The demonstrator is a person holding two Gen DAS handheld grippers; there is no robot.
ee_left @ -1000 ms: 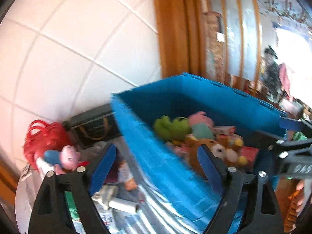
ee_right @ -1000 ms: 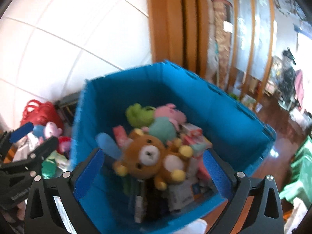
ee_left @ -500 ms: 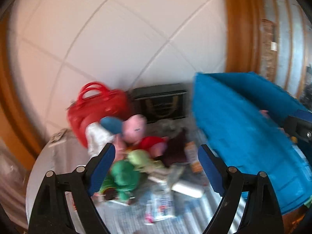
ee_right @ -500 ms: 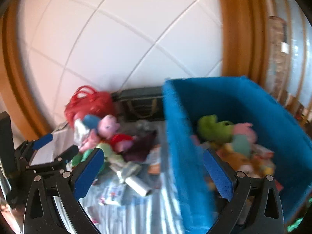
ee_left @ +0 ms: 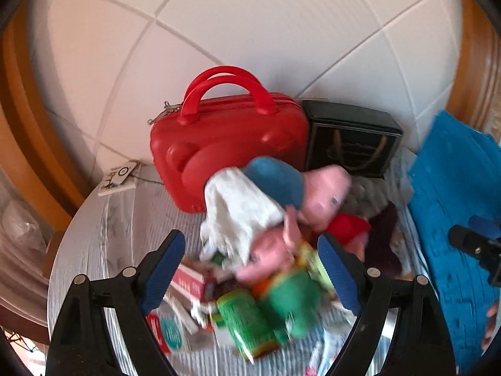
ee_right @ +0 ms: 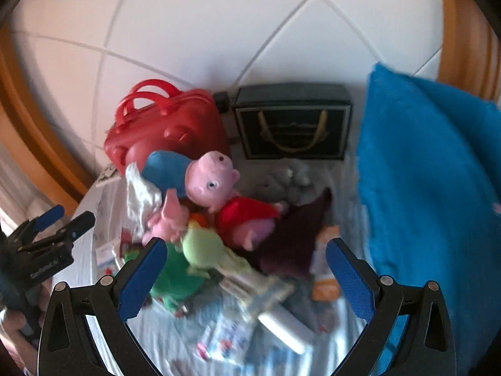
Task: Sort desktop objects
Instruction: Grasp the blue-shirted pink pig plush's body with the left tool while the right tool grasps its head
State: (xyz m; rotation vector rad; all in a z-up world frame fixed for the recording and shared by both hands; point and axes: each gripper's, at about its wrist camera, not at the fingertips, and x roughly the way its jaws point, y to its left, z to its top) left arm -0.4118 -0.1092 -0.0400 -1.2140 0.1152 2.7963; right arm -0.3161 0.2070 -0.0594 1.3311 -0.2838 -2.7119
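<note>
Tools spread, blurry toy pile, blue bin alongside

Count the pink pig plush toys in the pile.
2. The large pig in red lies atop the pile's middle; a smaller pink pig lies against its left. Others may be buried underneath.

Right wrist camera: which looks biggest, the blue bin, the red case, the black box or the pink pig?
1. blue bin, though it sits nearest.
2. red case and black box look about equal; I can't rank them.
3. pink pig, smallest.
</note>
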